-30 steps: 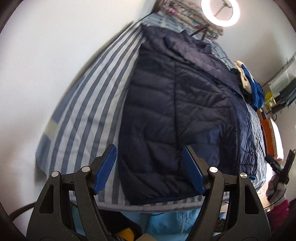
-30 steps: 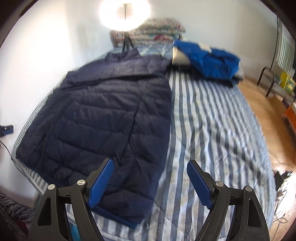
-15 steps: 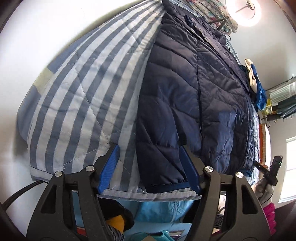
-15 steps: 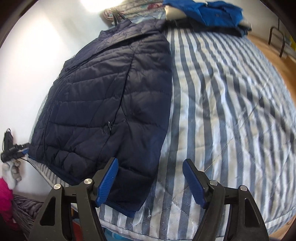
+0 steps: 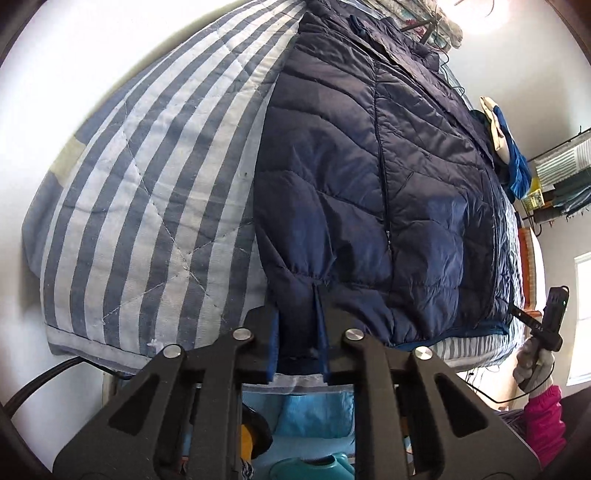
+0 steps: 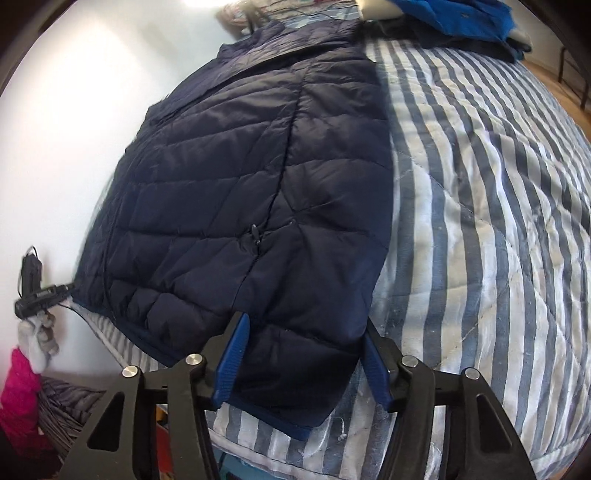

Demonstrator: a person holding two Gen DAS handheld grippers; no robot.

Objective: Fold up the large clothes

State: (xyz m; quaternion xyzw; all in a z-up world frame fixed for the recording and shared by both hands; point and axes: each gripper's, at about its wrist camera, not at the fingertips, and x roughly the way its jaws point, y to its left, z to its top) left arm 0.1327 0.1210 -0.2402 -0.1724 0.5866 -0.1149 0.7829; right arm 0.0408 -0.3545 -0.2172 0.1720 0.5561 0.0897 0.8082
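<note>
A bed (image 6: 498, 192) covered with a blue-and-white striped quilt (image 5: 147, 192) carries a navy quilted puffer jacket (image 6: 258, 184), spread flat along the side next to the white wall, its zipped front up and its hem at the near edge of the mattress. At the far end, a bright blue garment (image 6: 461, 18) lies bunched on the stripes, close beside the jacket's collar. A folded patterned blanket (image 5: 436, 26) is stacked at the head of the bed.

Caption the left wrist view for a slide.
Left gripper, jaws closing, pinches the navy puffer jacket's hem on the striped quilt.
</note>
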